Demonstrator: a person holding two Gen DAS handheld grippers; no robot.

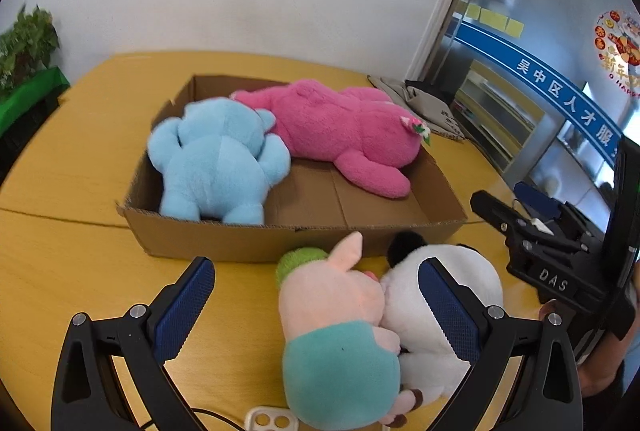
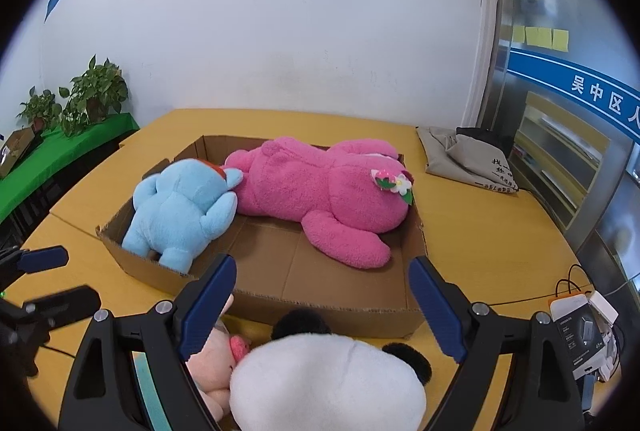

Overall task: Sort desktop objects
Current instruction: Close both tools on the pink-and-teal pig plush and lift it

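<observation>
Left wrist view — pig plush [image 1: 340, 335] lies head toward the box [image 1: 296, 235], between the wide-open left hand-held gripper [image 1: 316, 311].

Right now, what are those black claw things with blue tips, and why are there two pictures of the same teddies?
Those claws are two grabbers a person holds, one in each hand. Each carries a little camera, so you get two pictures.

The left wrist picture shows the left gripper, open above a pink plush pig in teal clothes. The right wrist picture shows the right gripper, open above a white plush panda with black ears. Neither holds anything.

Both toys lie on the yellow wooden table. Behind them a shallow brown cardboard box holds a light blue plush toy and a big pink plush toy.
</observation>
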